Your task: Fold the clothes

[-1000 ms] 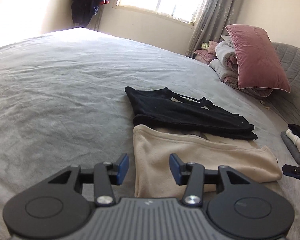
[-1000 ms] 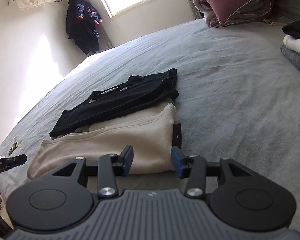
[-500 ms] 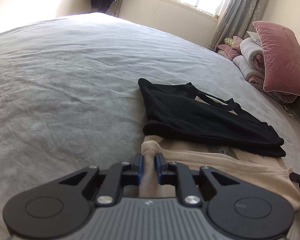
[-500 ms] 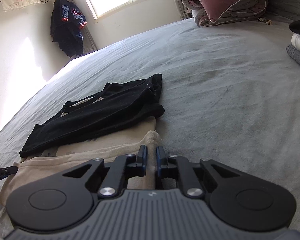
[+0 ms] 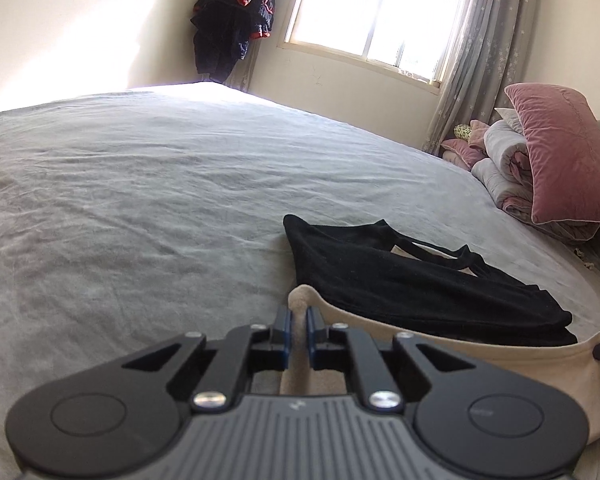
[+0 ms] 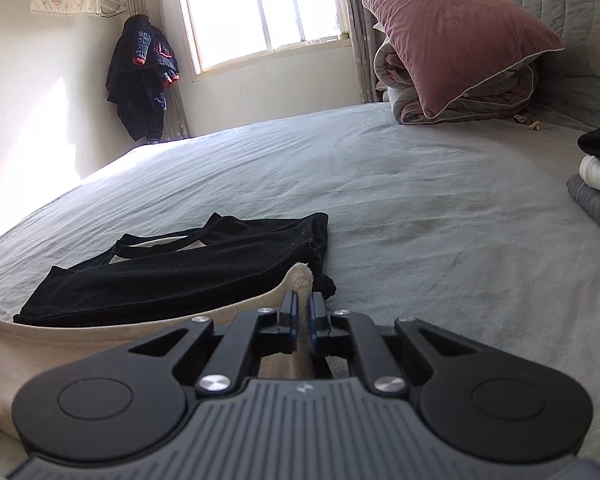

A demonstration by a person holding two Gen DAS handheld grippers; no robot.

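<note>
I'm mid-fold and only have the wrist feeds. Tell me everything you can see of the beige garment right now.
The beige garment is a soft, fleecy-looking cloth, plain cream-tan, lying on the grey bedsheet with its near edge raised. The left claw is shut on one near corner and the right claw is shut on the other, each corner bunched into a small nub above the fingertips. The edge between them sags in a shallow curve. The black garment lies on its far part. No label or print is visible.

A: Where do the 2 views sit?
B: Low over the bed (image 5: pixel 140 200), close behind each gripper, facing the window (image 5: pixel 380 12).
A: Shared?
B: The window (image 6: pixel 260 8), the pink pillow (image 6: pixel 452 32), the black garment (image 5: pixel 420 284).
</note>
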